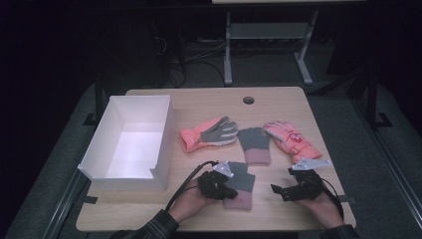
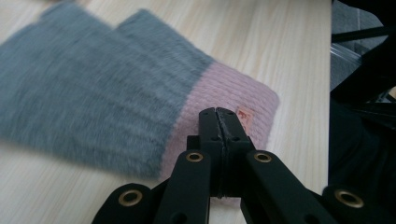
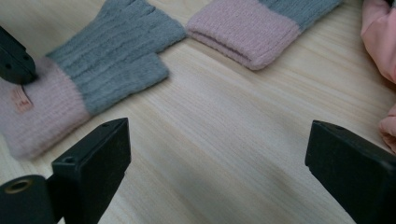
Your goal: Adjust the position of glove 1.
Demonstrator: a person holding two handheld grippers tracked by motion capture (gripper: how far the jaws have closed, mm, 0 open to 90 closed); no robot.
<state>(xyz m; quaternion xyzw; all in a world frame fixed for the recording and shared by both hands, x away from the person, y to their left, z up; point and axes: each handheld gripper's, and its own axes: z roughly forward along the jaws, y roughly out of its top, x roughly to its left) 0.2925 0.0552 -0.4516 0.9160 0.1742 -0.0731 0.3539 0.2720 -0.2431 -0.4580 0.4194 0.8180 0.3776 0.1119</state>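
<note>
A grey mitten with a pink cuff (image 1: 240,188) (image 2: 93,88) (image 3: 112,65) lies near the table's front edge. My left gripper (image 1: 230,191) (image 2: 219,116) is shut, its tips together over the pink cuff beside a small label (image 2: 243,115); I see no fabric between the jaws. That same tip (image 3: 16,65) rests at the cuff in the right gripper view. A matching mitten (image 1: 254,144) (image 3: 261,28) lies farther back. My right gripper (image 1: 282,180) (image 3: 219,140) stands open over bare wood to the right of the near mitten.
A white open box (image 1: 130,144) stands at the left of the table. A pink glove with a grey palm (image 1: 209,133) and a second pink glove (image 1: 291,139) (image 3: 380,42) lie beside the far mitten. Bare wood (image 3: 224,116) lies between the two mittens.
</note>
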